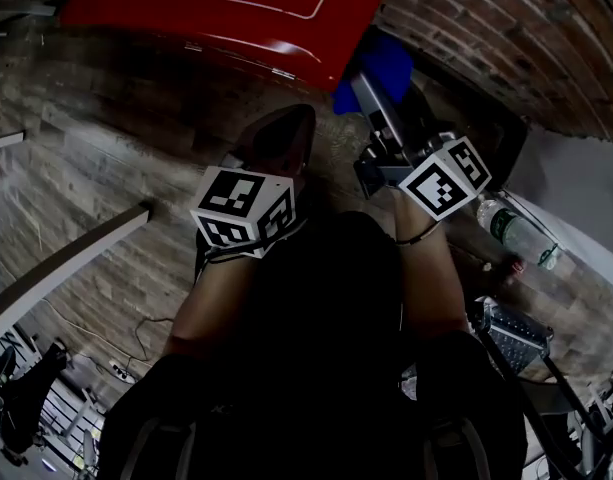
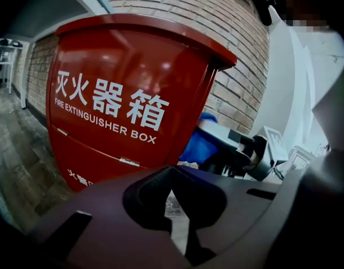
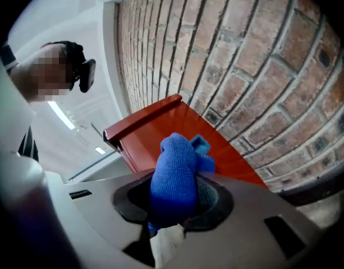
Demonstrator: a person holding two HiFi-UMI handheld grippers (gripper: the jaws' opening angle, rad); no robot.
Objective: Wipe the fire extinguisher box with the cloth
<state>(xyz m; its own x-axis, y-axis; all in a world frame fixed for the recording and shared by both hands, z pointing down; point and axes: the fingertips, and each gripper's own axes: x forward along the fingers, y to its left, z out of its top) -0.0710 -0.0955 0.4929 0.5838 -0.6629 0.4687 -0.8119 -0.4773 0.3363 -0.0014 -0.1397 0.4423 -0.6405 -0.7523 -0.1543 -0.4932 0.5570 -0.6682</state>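
Observation:
The red fire extinguisher box [image 1: 226, 3] stands against the brick wall; the left gripper view shows its front [image 2: 121, 88] with white lettering. My right gripper [image 1: 374, 93] is shut on a bunched blue cloth [image 1: 378, 63] beside the box's right side. In the right gripper view the cloth [image 3: 173, 175] bulges up between the jaws, with the box's red side [image 3: 160, 129] just beyond. My left gripper [image 1: 286, 123] hangs a little in front of the box. Its dark jaws [image 2: 173, 175] are closed and hold nothing. The right gripper and the cloth [image 2: 198, 145] also show at the box's right corner.
The brick wall [image 1: 506, 28] runs behind and to the right of the box. A plastic water bottle [image 1: 514, 233] lies on the floor at right, with a metal stand [image 1: 511, 336] nearer me. A cable [image 1: 136, 338] trails on the wooden floor at left.

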